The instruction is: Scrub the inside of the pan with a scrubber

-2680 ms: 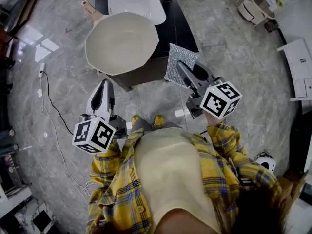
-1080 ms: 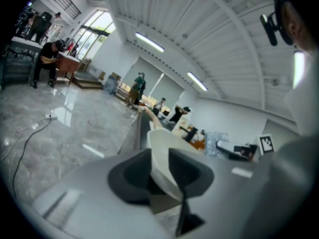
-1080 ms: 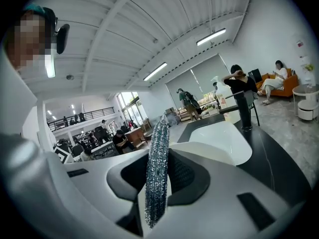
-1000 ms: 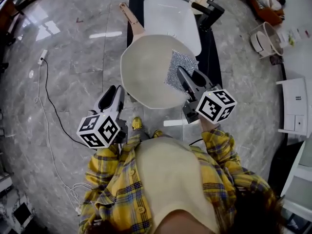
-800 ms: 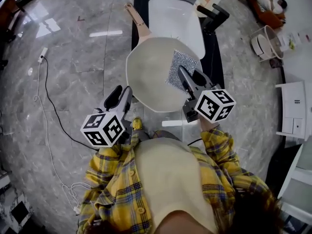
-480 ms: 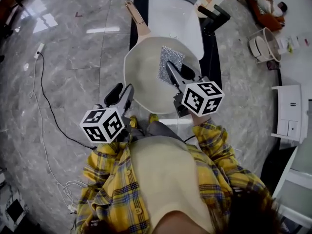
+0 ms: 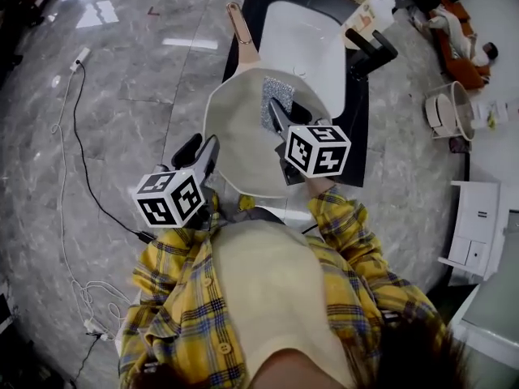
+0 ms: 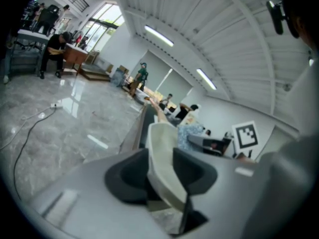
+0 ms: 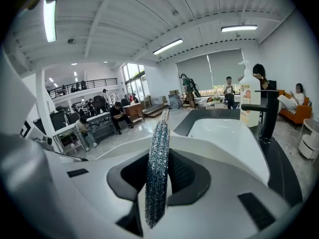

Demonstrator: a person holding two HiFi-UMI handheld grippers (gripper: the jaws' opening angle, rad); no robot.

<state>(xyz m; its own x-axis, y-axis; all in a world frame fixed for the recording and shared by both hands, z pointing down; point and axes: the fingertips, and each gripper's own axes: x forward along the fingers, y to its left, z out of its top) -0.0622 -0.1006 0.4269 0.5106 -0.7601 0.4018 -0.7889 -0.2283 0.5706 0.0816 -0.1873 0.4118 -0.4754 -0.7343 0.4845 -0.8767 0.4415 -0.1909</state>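
Note:
A cream pan (image 7: 239, 140) with a rose-coloured handle (image 7: 241, 29) rests on the black counter (image 7: 357, 136) and overhangs its left edge. My right gripper (image 7: 277, 112) is shut on a silver mesh scrubber (image 7: 276, 94) and holds it upright over the far inside of the pan. In the right gripper view the scrubber (image 9: 160, 133) stands edge-on, pinched between the pads. My left gripper (image 7: 204, 146) is at the pan's near-left rim. Its jaws have just been opening, and the pan's rim (image 8: 162, 138) stands between them without being squeezed.
A white basin (image 7: 312, 43) lies in the counter behind the pan, with a black tap (image 7: 371, 51) and a soap bottle (image 9: 249, 101) to its right. A cable (image 7: 73, 152) runs over the marble floor on the left. A white cabinet (image 7: 474, 225) stands at the right.
My right gripper has carried the scrubber left and further in over the pan. My left gripper has come up from beside me to the pan's near-left rim.

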